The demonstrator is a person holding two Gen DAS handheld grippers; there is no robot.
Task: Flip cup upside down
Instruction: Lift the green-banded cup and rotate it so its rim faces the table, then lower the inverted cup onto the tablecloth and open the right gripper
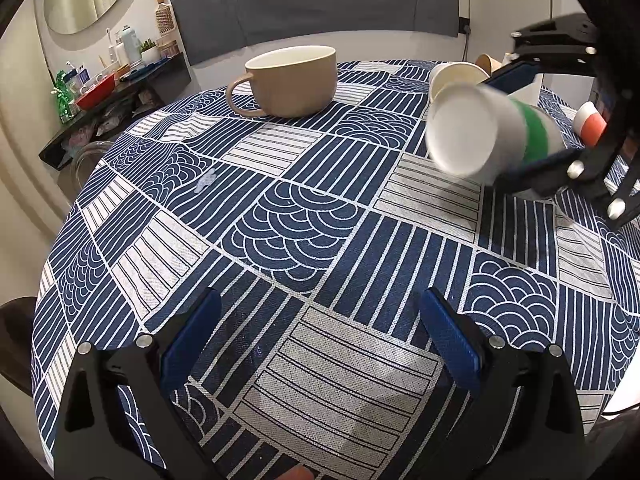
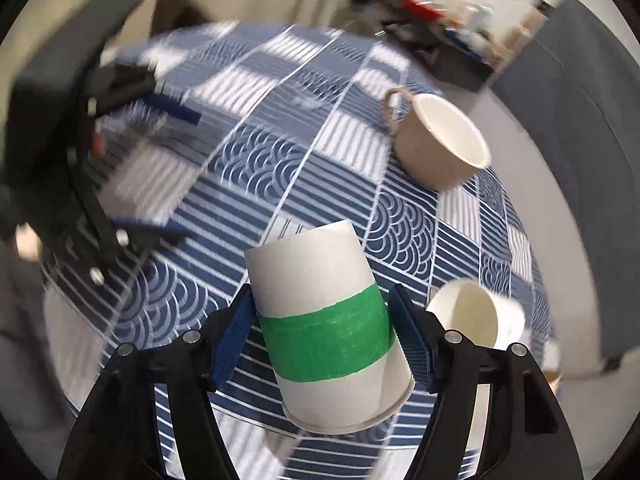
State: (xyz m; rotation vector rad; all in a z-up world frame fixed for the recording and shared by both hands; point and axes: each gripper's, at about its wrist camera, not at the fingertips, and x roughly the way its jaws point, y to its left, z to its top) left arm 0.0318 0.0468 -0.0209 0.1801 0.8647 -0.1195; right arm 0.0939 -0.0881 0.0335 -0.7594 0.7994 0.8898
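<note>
A white paper cup with a green band (image 2: 326, 330) is held between my right gripper's blue pads (image 2: 320, 338). It is tilted, its base pointing away from the camera and its rim toward it, above the tablecloth. In the left wrist view the same cup (image 1: 492, 132) hangs on its side at the upper right in the right gripper (image 1: 532, 120), base facing the camera. My left gripper (image 1: 320, 340) is open and empty, low over the near part of the table. It shows blurred in the right wrist view (image 2: 160, 172).
A round table with a blue and white patterned cloth (image 1: 304, 216). A beige mug (image 1: 288, 80) stands upright at the back. A plain white paper cup (image 1: 454, 74) is behind the held cup. A red and white object (image 1: 590, 122) is at the right edge. A cluttered shelf (image 1: 108, 84) stands back left.
</note>
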